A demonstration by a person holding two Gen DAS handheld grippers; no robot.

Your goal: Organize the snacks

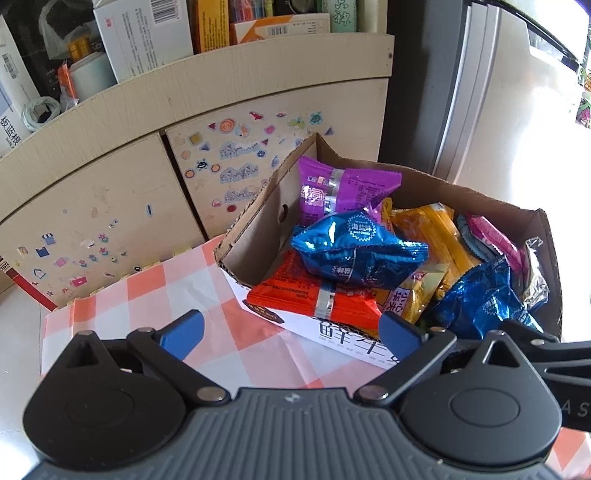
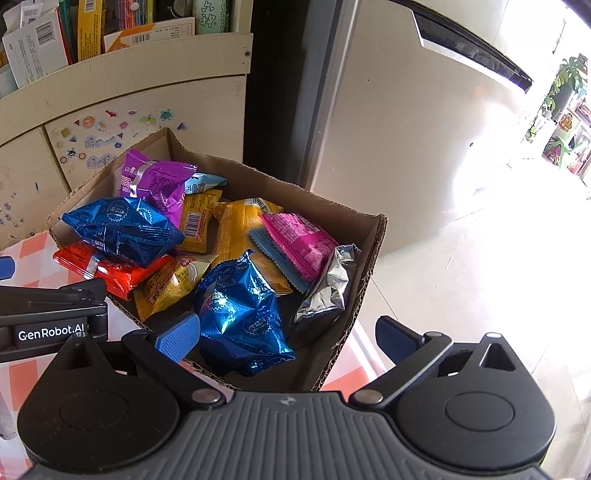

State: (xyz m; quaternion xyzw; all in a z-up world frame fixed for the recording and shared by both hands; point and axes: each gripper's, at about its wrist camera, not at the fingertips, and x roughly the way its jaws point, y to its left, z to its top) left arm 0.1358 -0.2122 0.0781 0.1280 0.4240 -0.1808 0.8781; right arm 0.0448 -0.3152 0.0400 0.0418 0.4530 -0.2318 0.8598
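A cardboard box (image 1: 258,218) (image 2: 365,258) holds several snack packets. On top lie a blue foil packet (image 1: 358,254) (image 2: 122,229), a purple packet (image 1: 340,188) (image 2: 155,181), a red packet (image 1: 314,295) (image 2: 110,269), yellow packets (image 1: 432,229) (image 2: 240,225), a pink packet (image 2: 299,240), a silver packet (image 2: 328,288) and a second blue foil packet (image 1: 484,302) (image 2: 240,314). My left gripper (image 1: 291,332) is open and empty just before the box's near wall. My right gripper (image 2: 288,336) is open and empty above the box's near right corner, over the second blue packet.
The box stands on an orange-and-white checked cloth (image 1: 155,295) on the floor. A beige cabinet with stickers (image 1: 221,155) is behind it, its top loaded with boxes (image 1: 144,33). A steel fridge (image 2: 388,110) stands to the right. The left gripper's body (image 2: 51,321) shows at the right view's left edge.
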